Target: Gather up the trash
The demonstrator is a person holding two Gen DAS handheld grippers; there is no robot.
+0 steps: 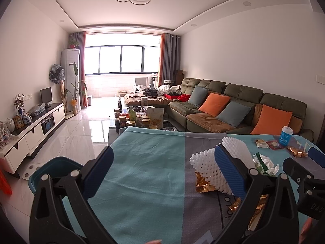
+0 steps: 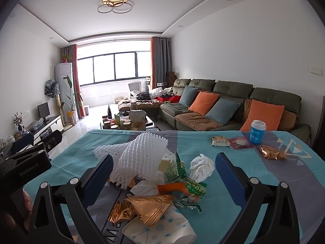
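Observation:
A pile of trash lies on the cloth-covered table [image 2: 233, 199]: white foam fruit netting [image 2: 138, 158], gold wrappers [image 2: 146, 207], a green snack wrapper [image 2: 189, 187], crumpled white tissue [image 2: 203, 165]. My right gripper [image 2: 163, 174] is open, its fingers on either side of the pile, just above it. My left gripper [image 1: 162, 168] is open and empty over bare cloth, left of the foam netting [image 1: 205, 164]. Further right lie small packets [image 2: 220, 141], a gold wrapper [image 2: 271, 152] and a blue-white cup [image 2: 257, 129].
A teal bin [image 1: 54, 166] stands on the floor by the table's left edge. A sofa [image 1: 233, 109] with cushions is behind the table, and a coffee table with jars [image 1: 138, 120] beyond it. The other gripper shows at the left [image 2: 26, 158].

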